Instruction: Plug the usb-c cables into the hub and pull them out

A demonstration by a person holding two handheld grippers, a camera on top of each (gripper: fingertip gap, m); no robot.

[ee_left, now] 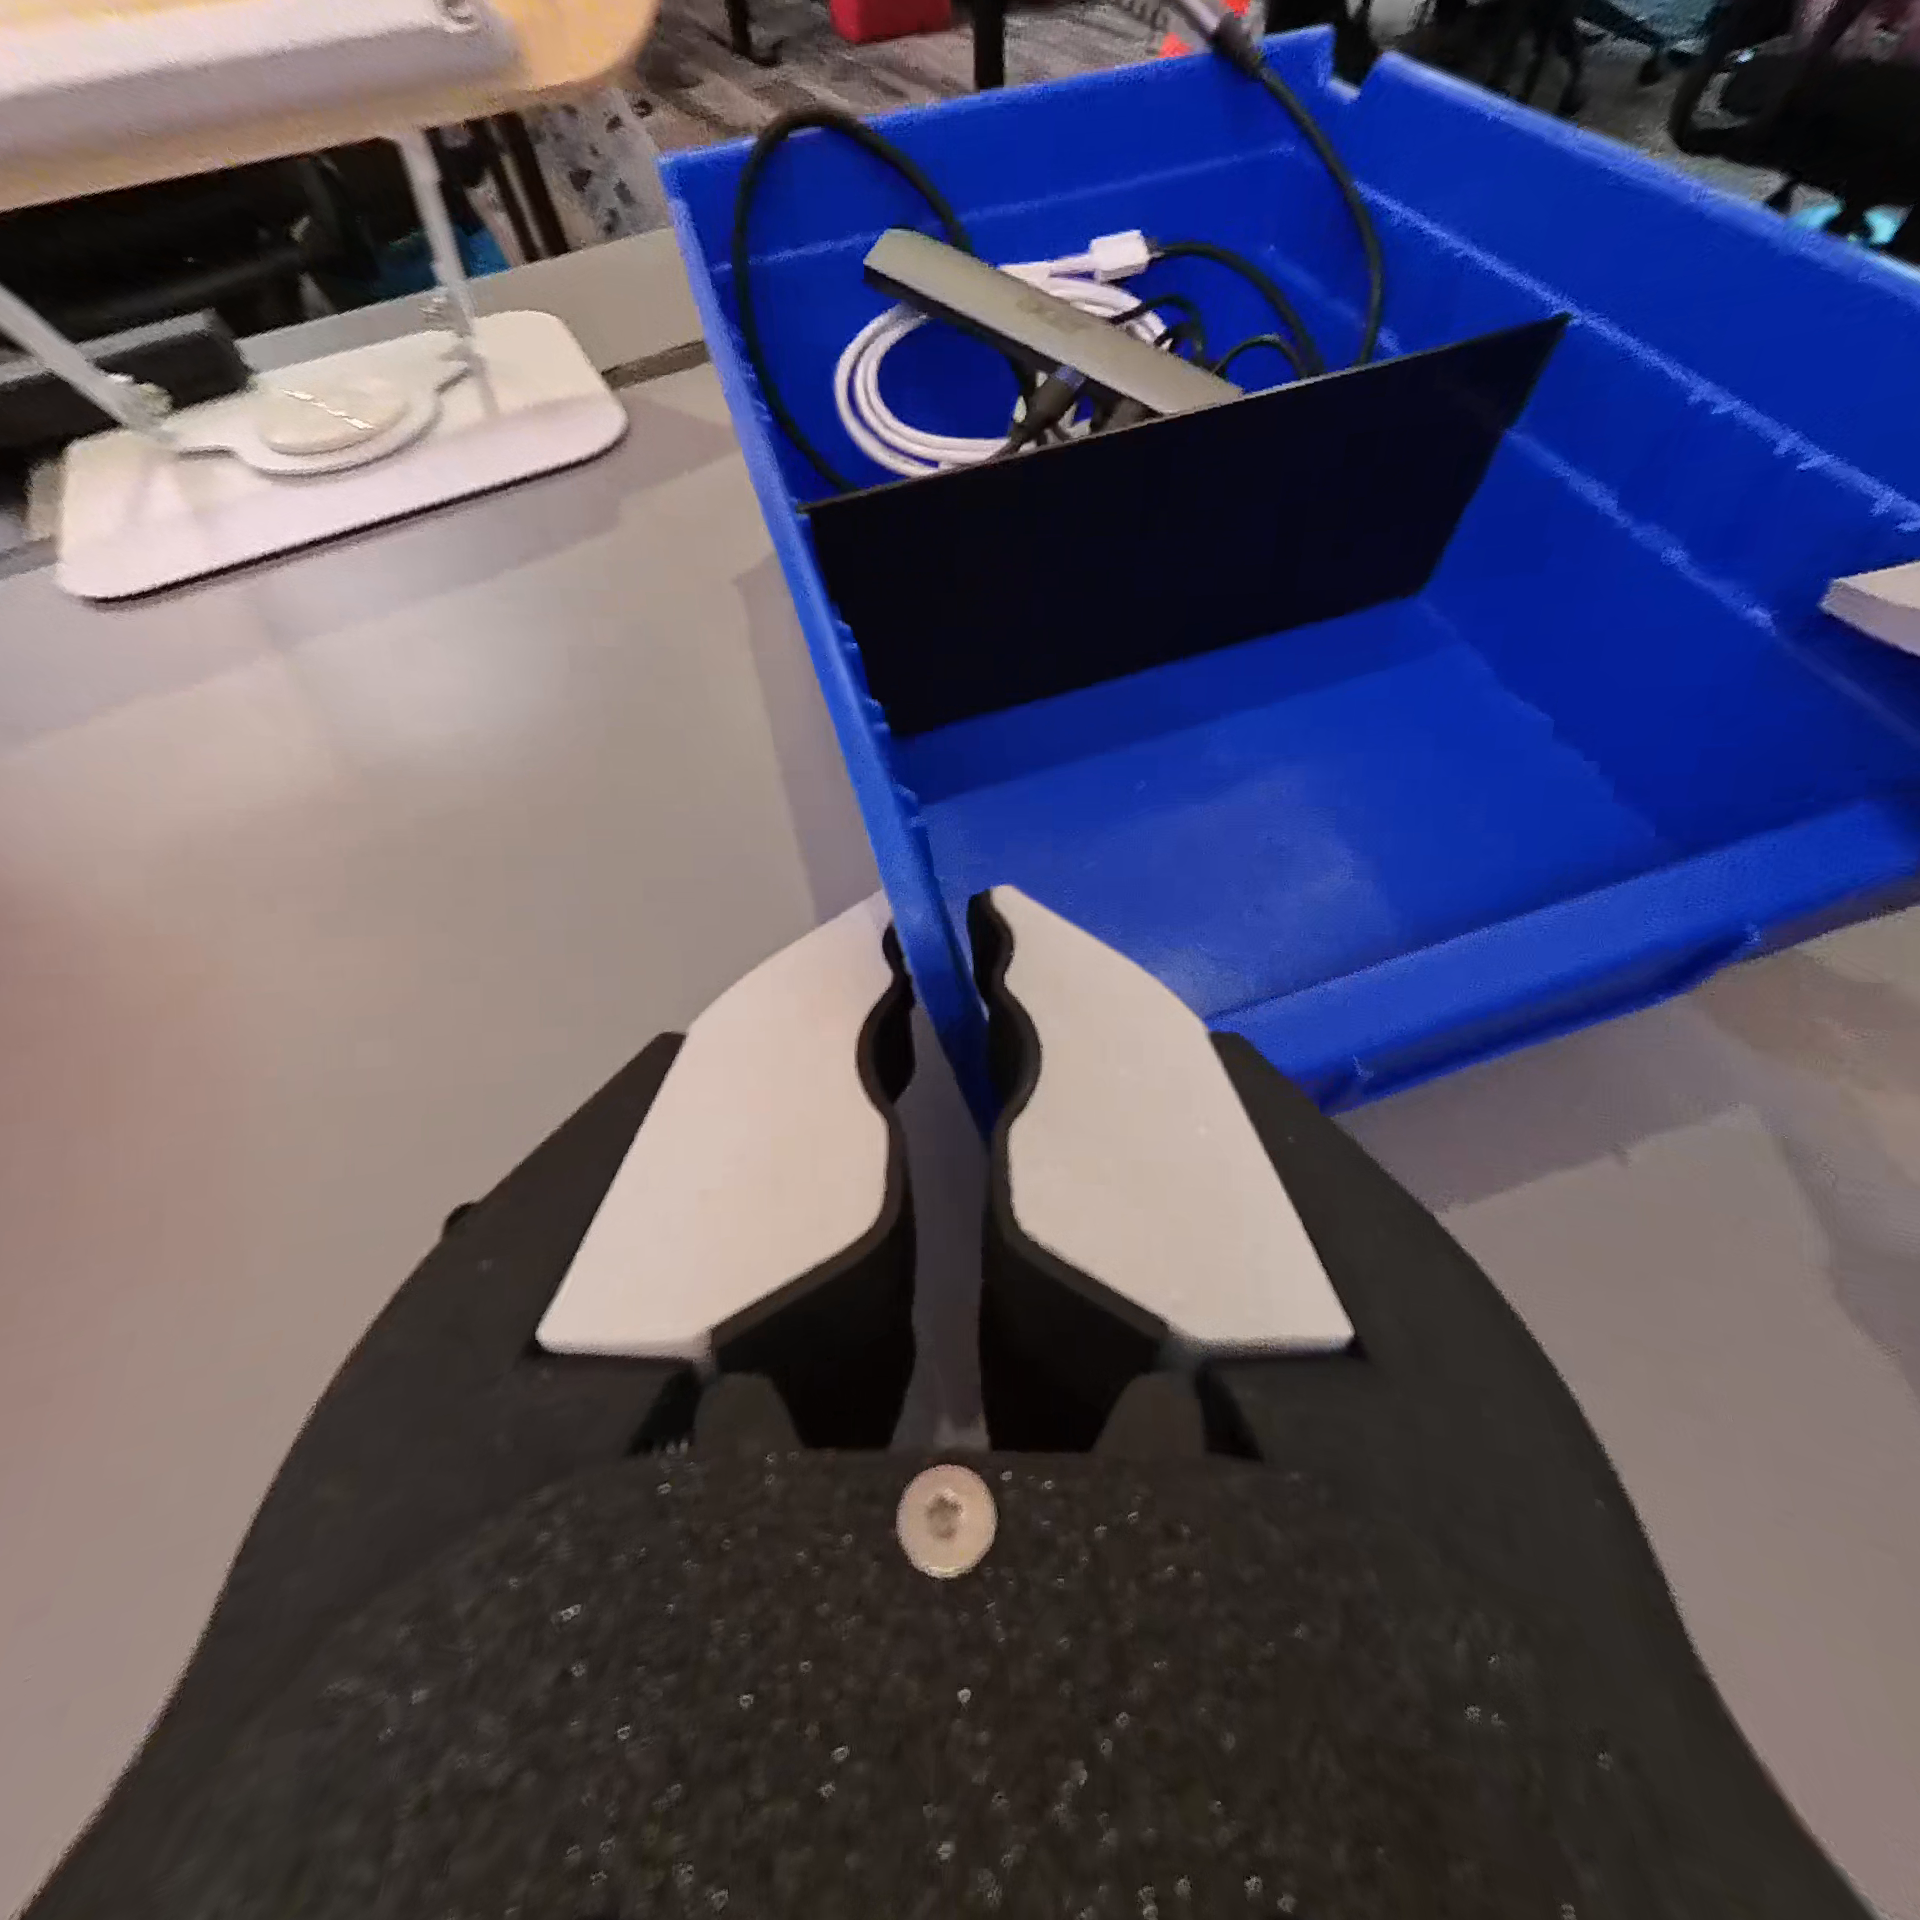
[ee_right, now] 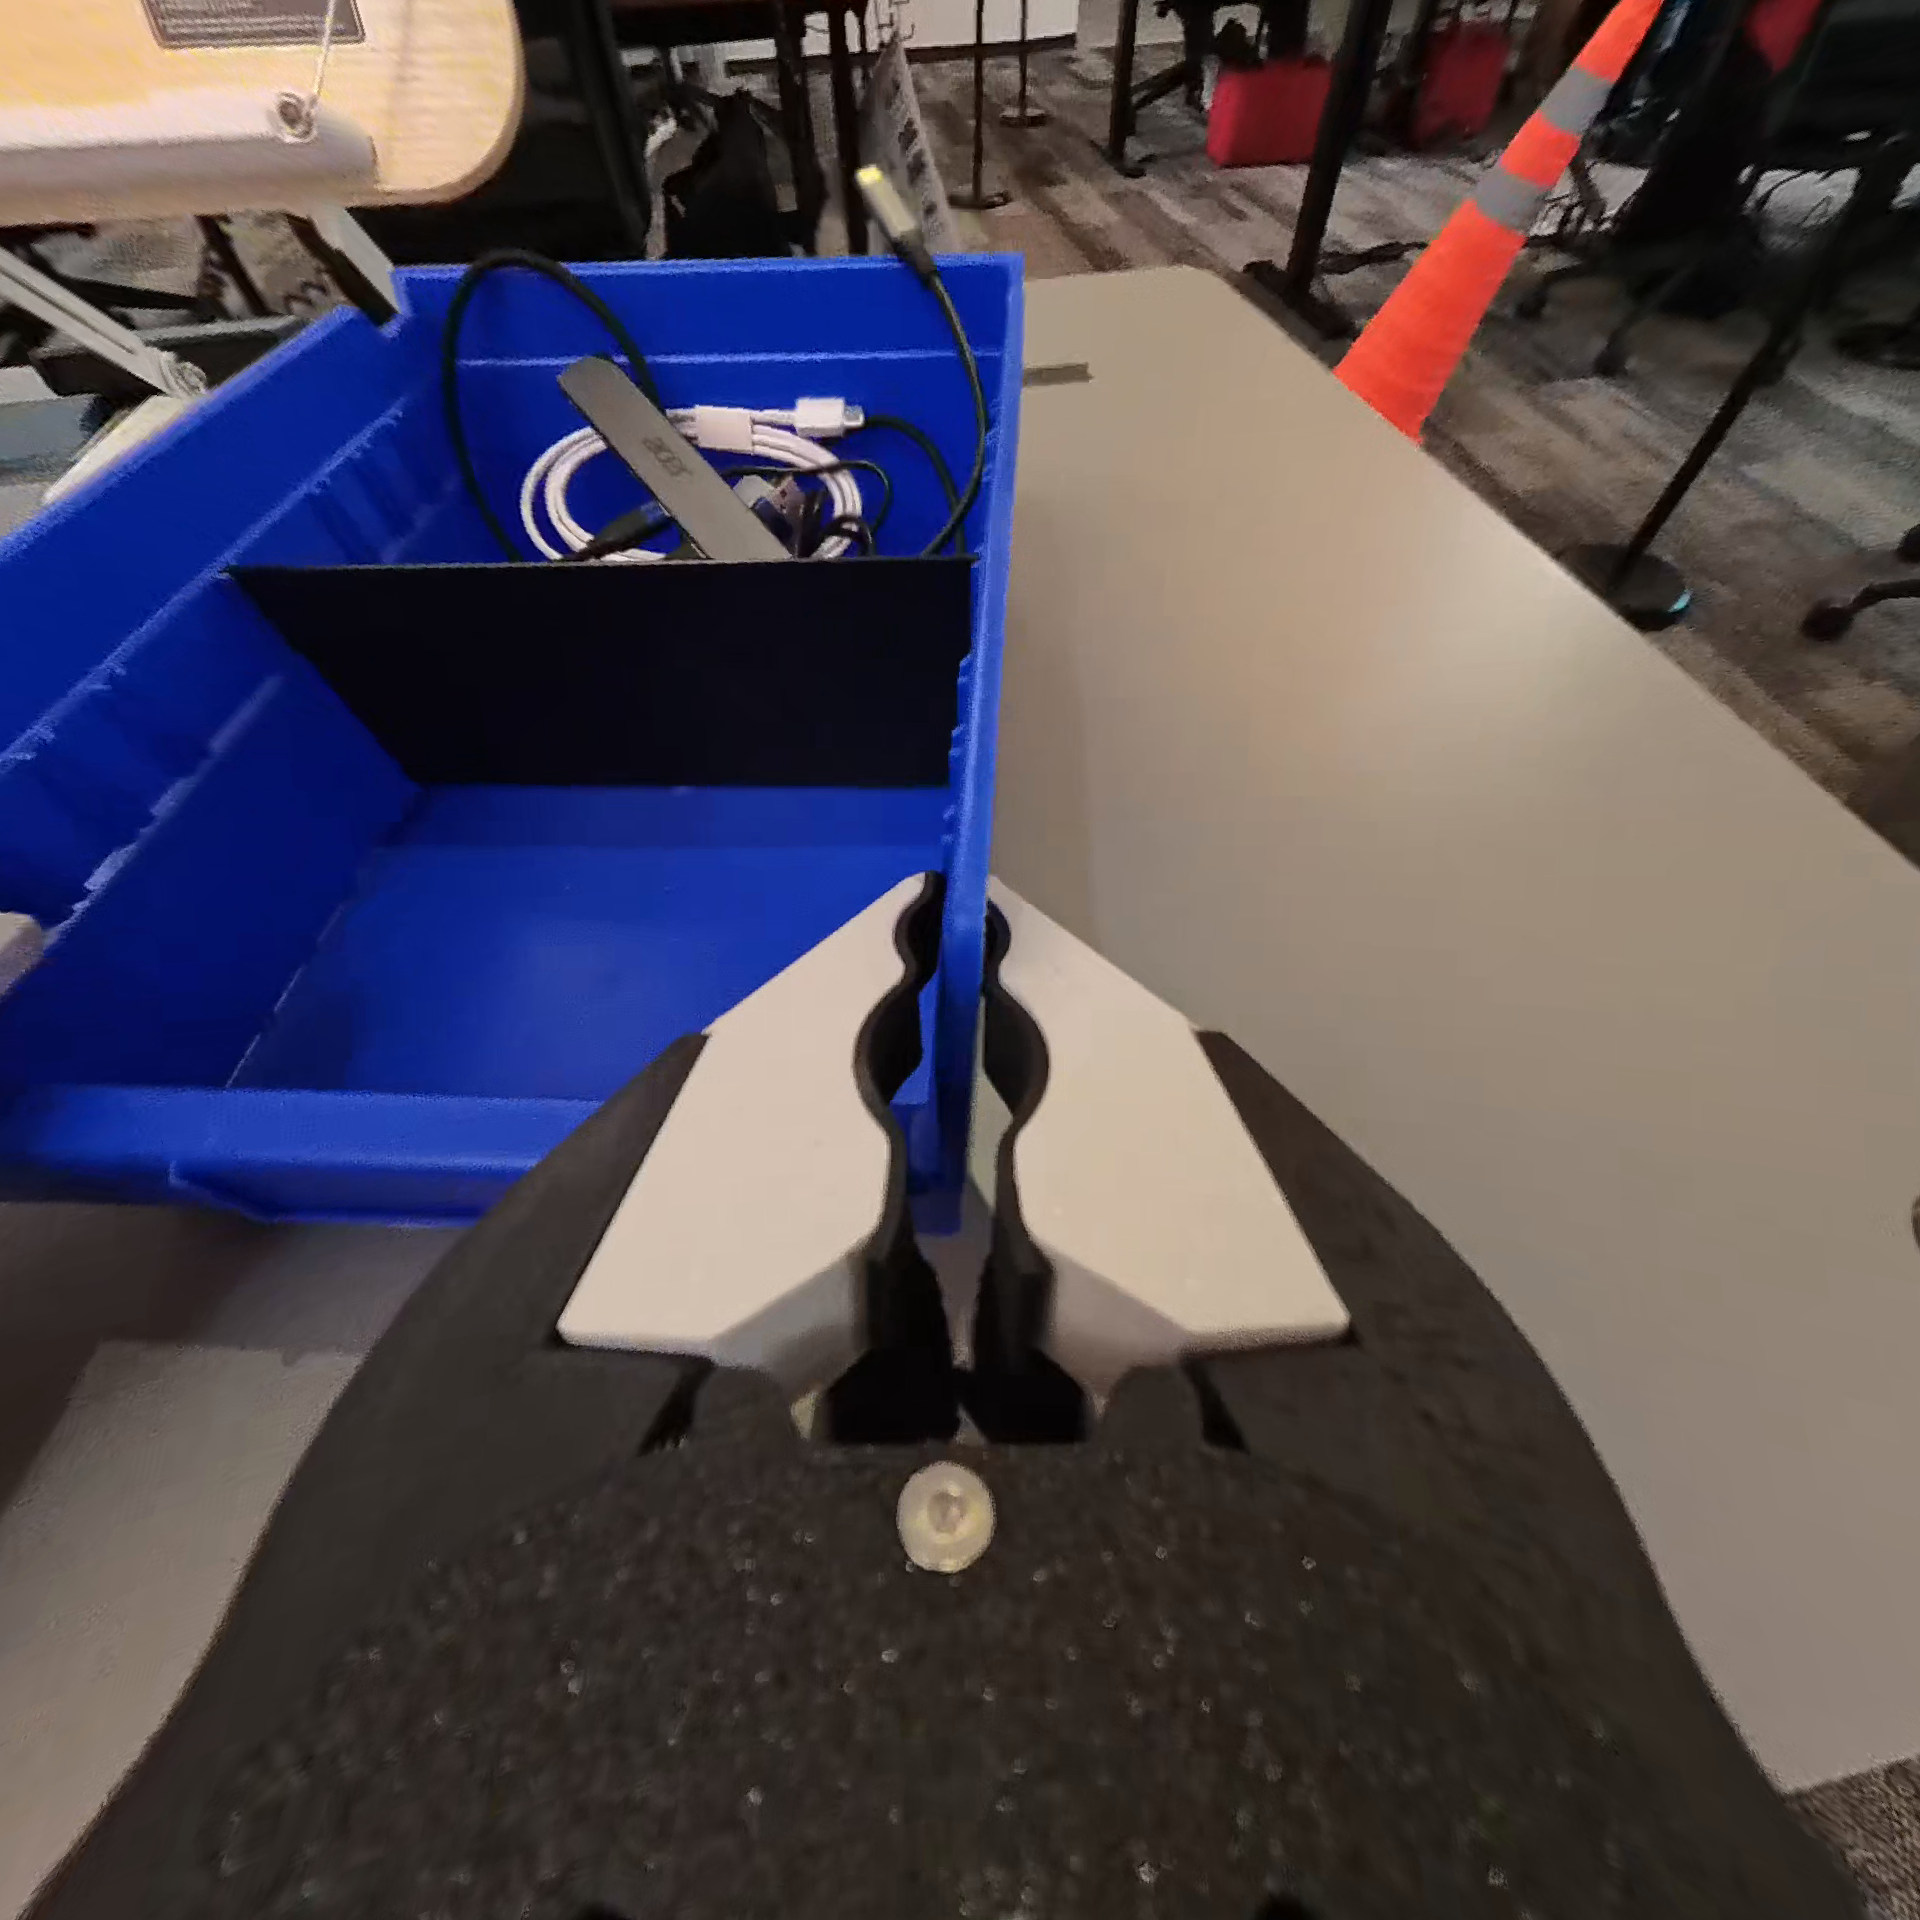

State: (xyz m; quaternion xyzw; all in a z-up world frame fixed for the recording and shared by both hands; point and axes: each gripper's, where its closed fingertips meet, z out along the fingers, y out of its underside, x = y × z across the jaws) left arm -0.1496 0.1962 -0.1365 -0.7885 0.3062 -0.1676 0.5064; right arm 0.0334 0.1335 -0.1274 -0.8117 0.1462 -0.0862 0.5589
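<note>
Blue bin (ee_left: 1714, 436) walls sit between our fingers: the left gripper (ee_left: 940, 935) and right gripper (ee_right: 961, 914) each pinch a near side edge. Beyond the black divider (ee_right: 623, 675), hub (ee_left: 1049, 317) and cables (ee_right: 582, 488) fill the far compartment; the near one lies open.

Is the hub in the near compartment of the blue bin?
No, the hub lies with the cables in the far compartment of the blue bin, behind the black divider; the near compartment is bare.
</note>
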